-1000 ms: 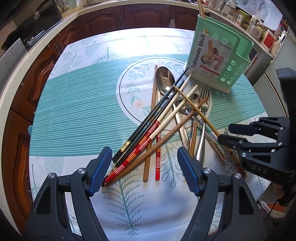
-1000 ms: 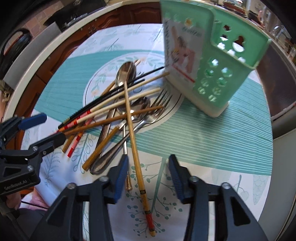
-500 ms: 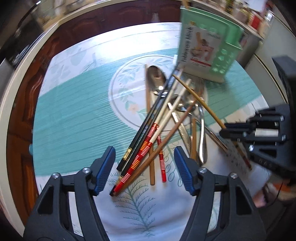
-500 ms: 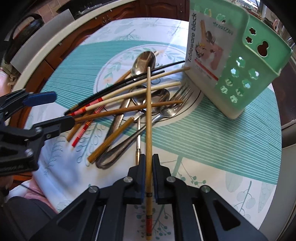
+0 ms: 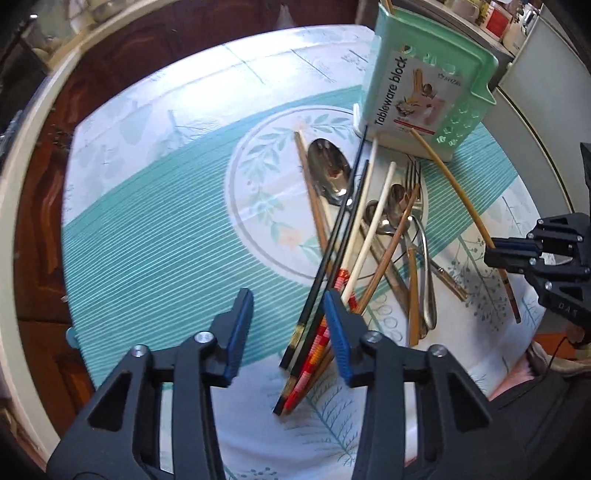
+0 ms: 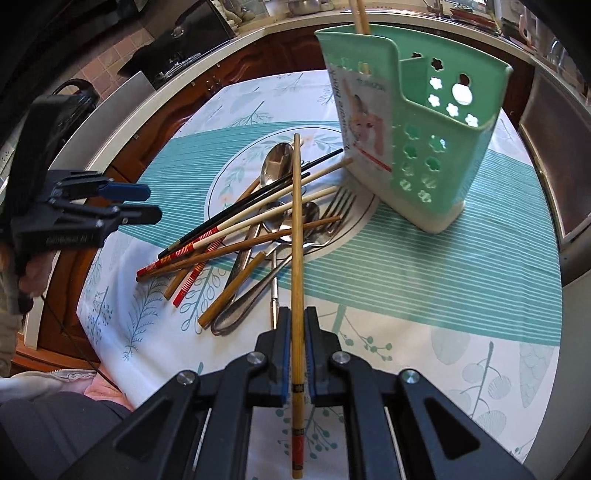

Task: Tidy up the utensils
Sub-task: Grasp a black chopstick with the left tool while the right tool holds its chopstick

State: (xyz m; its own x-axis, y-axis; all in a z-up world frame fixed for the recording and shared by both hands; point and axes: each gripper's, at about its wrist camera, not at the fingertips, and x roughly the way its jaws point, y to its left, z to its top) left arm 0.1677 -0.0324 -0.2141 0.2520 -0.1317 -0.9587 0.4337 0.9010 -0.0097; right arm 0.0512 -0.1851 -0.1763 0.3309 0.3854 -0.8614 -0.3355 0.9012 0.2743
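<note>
My right gripper (image 6: 297,312) is shut on a yellow bamboo chopstick (image 6: 296,221), held raised and slanting over the pile. Its tip points toward the green tableware holder (image 6: 424,147), where another chopstick (image 6: 358,14) stands. The pile holds a pair of black chopsticks (image 5: 340,221), red-banded and brown chopsticks, a large spoon (image 5: 328,170) and a fork (image 5: 412,177). My left gripper (image 5: 288,295) hovers over the near ends of the black chopsticks, its jaws closing. The chopstick ends show in the gap, and the pads do not press on them. In the left wrist view the right gripper (image 5: 489,251) is at the right.
The round table carries a white and teal patterned cloth (image 5: 147,229). Dark wooden cabinets (image 6: 166,122) and a pale counter edge ring the far side. A person's lap and a hand on the left gripper's handle (image 6: 33,273) are at the near edge.
My right gripper closed on the yellow chopstick and raised it off the pile. The left gripper's jaws narrowed, and it shifted left and rolled, so the pile now sits under its right finger.
</note>
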